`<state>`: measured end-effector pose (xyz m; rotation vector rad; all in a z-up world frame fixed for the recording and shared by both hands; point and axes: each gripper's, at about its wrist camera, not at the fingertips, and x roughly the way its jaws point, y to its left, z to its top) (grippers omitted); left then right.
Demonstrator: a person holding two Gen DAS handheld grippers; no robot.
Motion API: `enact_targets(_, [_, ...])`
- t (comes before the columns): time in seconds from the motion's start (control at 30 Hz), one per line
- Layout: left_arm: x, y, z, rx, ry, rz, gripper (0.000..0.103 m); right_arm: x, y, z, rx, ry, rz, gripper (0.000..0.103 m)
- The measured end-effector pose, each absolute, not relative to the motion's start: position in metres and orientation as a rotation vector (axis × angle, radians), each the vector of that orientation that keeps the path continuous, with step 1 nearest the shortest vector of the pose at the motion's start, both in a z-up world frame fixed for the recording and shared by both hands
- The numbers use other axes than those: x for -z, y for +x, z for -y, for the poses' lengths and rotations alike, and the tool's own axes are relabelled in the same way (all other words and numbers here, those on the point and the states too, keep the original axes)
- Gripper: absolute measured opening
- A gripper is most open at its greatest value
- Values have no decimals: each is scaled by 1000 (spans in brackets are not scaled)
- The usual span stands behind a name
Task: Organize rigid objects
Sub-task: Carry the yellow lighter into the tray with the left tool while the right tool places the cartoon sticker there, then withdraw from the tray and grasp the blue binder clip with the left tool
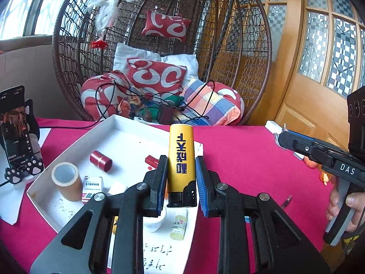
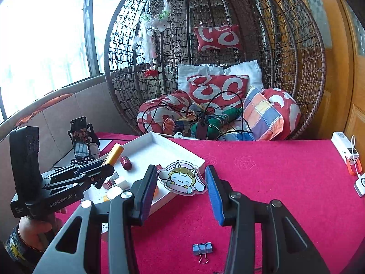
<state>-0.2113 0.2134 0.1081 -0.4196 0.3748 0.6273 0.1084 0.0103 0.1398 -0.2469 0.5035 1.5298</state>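
Note:
My left gripper (image 1: 181, 178) is shut on a yellow lighter (image 1: 181, 159) with blue characters and holds it above the white tray (image 1: 127, 125). It also shows in the right wrist view (image 2: 113, 154), over the tray (image 2: 182, 150). My right gripper (image 2: 180, 182) is open with a cartoon cat sticker (image 2: 182, 179) between its fingers, resting on the tray's near edge; whether the fingers touch it I cannot tell. The tray holds a red cylinder (image 1: 100, 161), a tape roll (image 1: 66, 182), a small medicine box (image 1: 92, 188) and a small bottle (image 1: 178, 227).
A red cloth (image 2: 273, 182) covers the table. A blue binder clip (image 2: 202, 250) lies near its front. A phone on a stand (image 1: 16, 132) is at the left. A white power strip (image 2: 344, 150) lies at the right edge. A wicker hanging chair (image 2: 216, 80) with cushions stands behind.

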Motion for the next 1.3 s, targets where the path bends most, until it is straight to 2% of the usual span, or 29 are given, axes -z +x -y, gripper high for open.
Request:
enact_targets(0.3, [-101, -229, -281, -739, -480, -359, 24, -133, 80, -70, -1576, -297, -562, 43])
enact_targets(0.53, [-76, -231, -299, -755, -586, -364, 25, -108, 60, -111, -1590, -314, -643, 43])
enact_targets(0.67, [-64, -236, -299, -754, -641, -360, 47, -87, 48, -131, -1596, -332, -707, 43])
enact_targets(0.8, [-58, -246, -301, -764, -686, -339, 52, -69, 43, -139, -1598, -321, -763, 44])
enact_targets(0.87, [-57, -250, -302, -775, -706, -333, 85, -65, 42, -138, -1605, -307, -785, 44])
enact_targets(0.93, [-55, -252, -300, -774, -714, -321, 98, -61, 43, -136, -1603, -295, -799, 52])
enact_targets(1.0, [-56, -254, -296, -778, -714, -298, 103, -59, 47, -131, -1595, -264, -800, 92])
enact_targets(1.07, [-58, -254, -290, -785, -701, -289, 103, -58, 52, -124, -1578, -236, -804, 101])
enact_targets(1.3, [-82, -260, -256, -759, -617, -205, 103, -76, 71, -71, -1545, -76, -727, 103])
